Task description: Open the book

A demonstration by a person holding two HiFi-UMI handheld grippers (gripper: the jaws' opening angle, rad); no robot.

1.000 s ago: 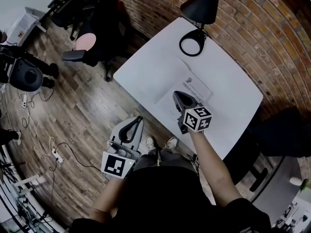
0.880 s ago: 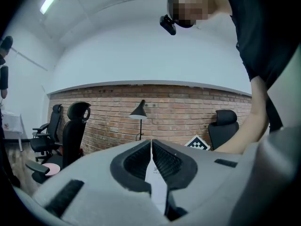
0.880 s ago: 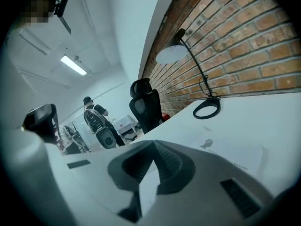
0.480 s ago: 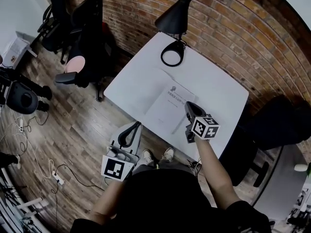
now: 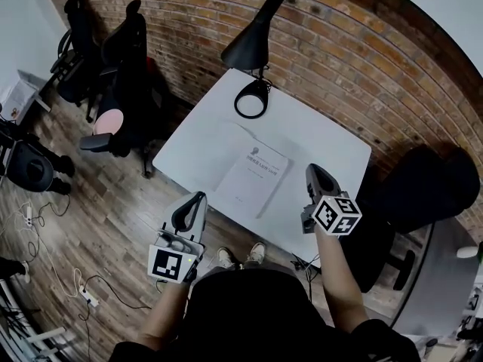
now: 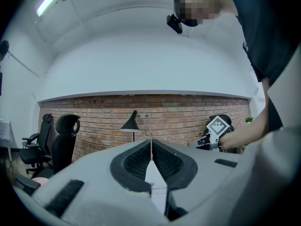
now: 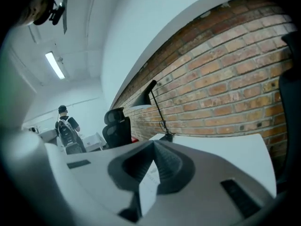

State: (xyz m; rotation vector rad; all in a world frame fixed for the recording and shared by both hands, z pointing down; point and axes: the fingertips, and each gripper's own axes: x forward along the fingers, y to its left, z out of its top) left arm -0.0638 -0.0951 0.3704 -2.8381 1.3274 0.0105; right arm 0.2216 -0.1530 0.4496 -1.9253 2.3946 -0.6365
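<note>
A closed book (image 5: 253,178) with a white cover lies flat on the white table (image 5: 317,138), near its front edge. My right gripper (image 5: 312,169) hovers over the table to the right of the book, apart from it; its jaws are shut with nothing in them. My left gripper (image 5: 199,197) hangs off the table's front edge, left of the book, also shut and empty. In the left gripper view the shut tips (image 6: 151,141) point at the book (image 6: 158,192), and the right gripper's marker cube (image 6: 218,125) shows beyond. The right gripper view has shut tips (image 7: 153,143) over the table (image 7: 225,147).
A black desk lamp (image 5: 252,45) stands at the table's far edge by the brick wall (image 5: 355,59), its ring head (image 5: 250,101) low over the table. Black office chairs (image 5: 113,74) stand left, another dark chair (image 5: 423,187) right. Cables lie on the wood floor (image 5: 60,247).
My right gripper has swung from over the book to the right, off the cover. The left gripper has risen a little toward the table edge. The book has stayed closed.
</note>
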